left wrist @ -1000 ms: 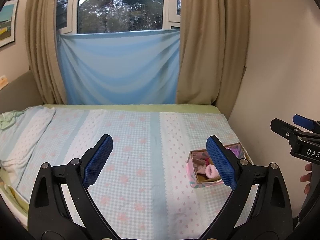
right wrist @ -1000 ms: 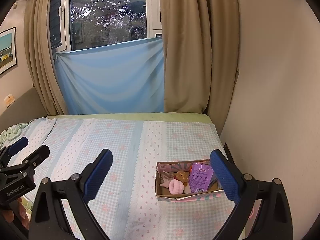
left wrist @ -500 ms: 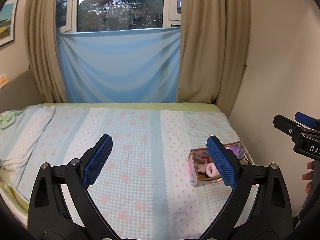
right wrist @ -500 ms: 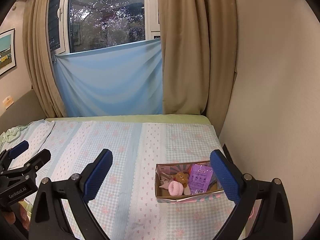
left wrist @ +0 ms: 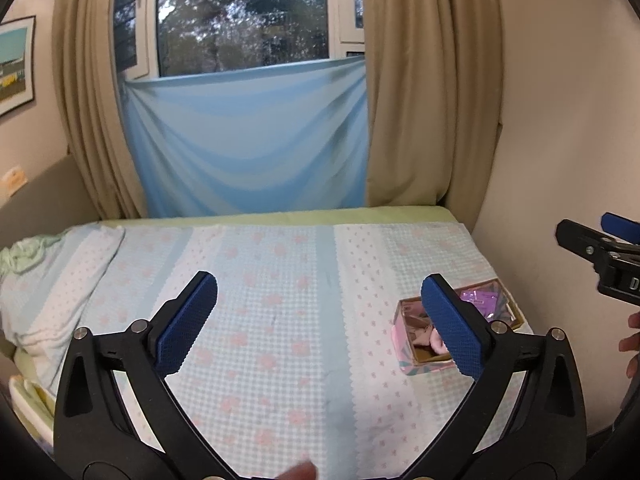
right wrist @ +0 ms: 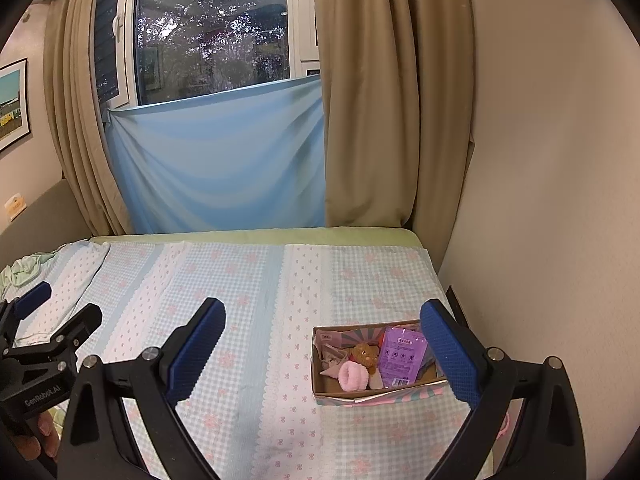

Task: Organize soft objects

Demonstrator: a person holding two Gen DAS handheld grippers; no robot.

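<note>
Soft things, a pink fluffy roll [right wrist: 353, 376], a small brown plush toy [right wrist: 363, 354] and some crumpled beige cloth [right wrist: 333, 356], lay in an open cardboard box [right wrist: 338, 394] on the checked bedspread [right wrist: 248, 320], together with a purple packet [right wrist: 400, 356] leaning toward the box's right end. The box sat just ahead of the right tongs [right wrist: 320, 354], nearer their right finger, and ahead and to the right of the left tongs [left wrist: 320, 316], partly hidden behind their right finger.

The left tongs' jaws were opening with nothing between them; the right tongs stood wide apart and empty too.

The likely trouble was in the crowding. The items were packed close, so a finger reaching for the pink roll could snag the plush toy or the cloth and drag it out as well. The box looked light and could slide or tip on the soft bedspread if a finger pressed its wall. Being soft, the roll might also squash and slip out of a shallow pinch. With both tongs close together, they could knock each other over the box.
</note>
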